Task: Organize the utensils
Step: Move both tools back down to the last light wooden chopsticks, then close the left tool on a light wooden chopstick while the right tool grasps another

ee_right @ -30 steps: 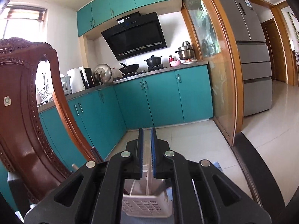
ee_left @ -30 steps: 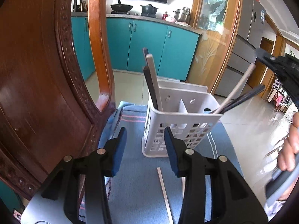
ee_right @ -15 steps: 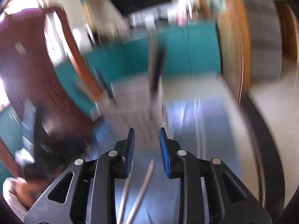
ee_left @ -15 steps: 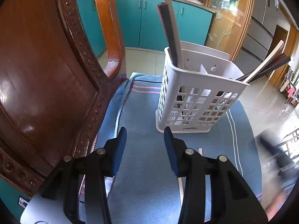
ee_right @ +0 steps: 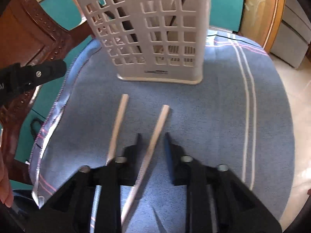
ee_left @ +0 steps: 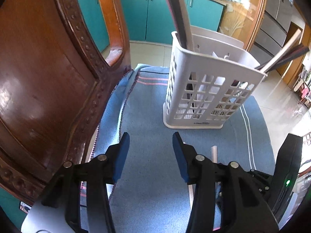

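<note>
A white slotted utensil basket (ee_left: pixel 206 89) stands on a blue cloth (ee_left: pixel 147 128); it also shows in the right wrist view (ee_right: pixel 155 31). Dark and pale sticks lean out of it (ee_left: pixel 281 58). Two pale chopsticks lie on the cloth in front of it: a left one (ee_right: pixel 117 124) and a right one (ee_right: pixel 155 136). My right gripper (ee_right: pixel 152 136) is open, low over the cloth, with the right chopstick running between its fingers. My left gripper (ee_left: pixel 149 141) is open and empty, left of the basket's front.
A carved wooden chair back (ee_left: pixel 48 77) rises at the left. The cloth (ee_right: pixel 223 116) covers a round seat whose edge drops to a tiled floor (ee_left: pixel 281 101) at the right. Teal cabinets (ee_left: pixel 155 9) stand behind.
My right gripper has dropped from high above the basket to the cloth and opened around a chopstick. My left gripper has moved closer to the basket.
</note>
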Motion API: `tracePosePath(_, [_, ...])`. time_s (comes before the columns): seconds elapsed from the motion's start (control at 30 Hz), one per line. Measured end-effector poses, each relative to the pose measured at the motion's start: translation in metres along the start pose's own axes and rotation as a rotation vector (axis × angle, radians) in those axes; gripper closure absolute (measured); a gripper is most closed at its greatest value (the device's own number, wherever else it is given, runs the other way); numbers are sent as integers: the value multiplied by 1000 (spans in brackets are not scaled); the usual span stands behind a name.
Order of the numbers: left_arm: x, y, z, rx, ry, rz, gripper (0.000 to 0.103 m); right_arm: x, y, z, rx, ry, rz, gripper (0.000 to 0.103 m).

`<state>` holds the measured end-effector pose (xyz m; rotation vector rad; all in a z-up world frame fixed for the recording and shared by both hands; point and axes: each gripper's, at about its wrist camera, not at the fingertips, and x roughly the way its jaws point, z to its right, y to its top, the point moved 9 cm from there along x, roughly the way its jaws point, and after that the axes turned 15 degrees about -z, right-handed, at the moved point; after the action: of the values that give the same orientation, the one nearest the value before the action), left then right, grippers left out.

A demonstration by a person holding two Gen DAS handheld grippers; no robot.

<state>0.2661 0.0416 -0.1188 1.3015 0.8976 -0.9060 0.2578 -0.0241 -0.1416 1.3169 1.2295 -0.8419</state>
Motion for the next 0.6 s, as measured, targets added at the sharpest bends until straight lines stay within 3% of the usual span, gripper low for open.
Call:
tracePosePath(0.23, [20, -15, 21, 74, 12, -51, 56, -9, -4, 40, 157, 1, -15, 95])
tracePosePath(0.4, [37, -24, 39, 129, 21, -86, 56, -21, -3, 65, 232, 47, 5, 95])
tracePosePath(0.5, [47, -29, 48, 155, 24, -105, 54, -31, -1, 75, 254, 44, 30, 92])
tracePosePath(0.6, [58, -34, 55, 175, 27, -134, 54, -33, -7, 81, 272, 37, 39, 81])
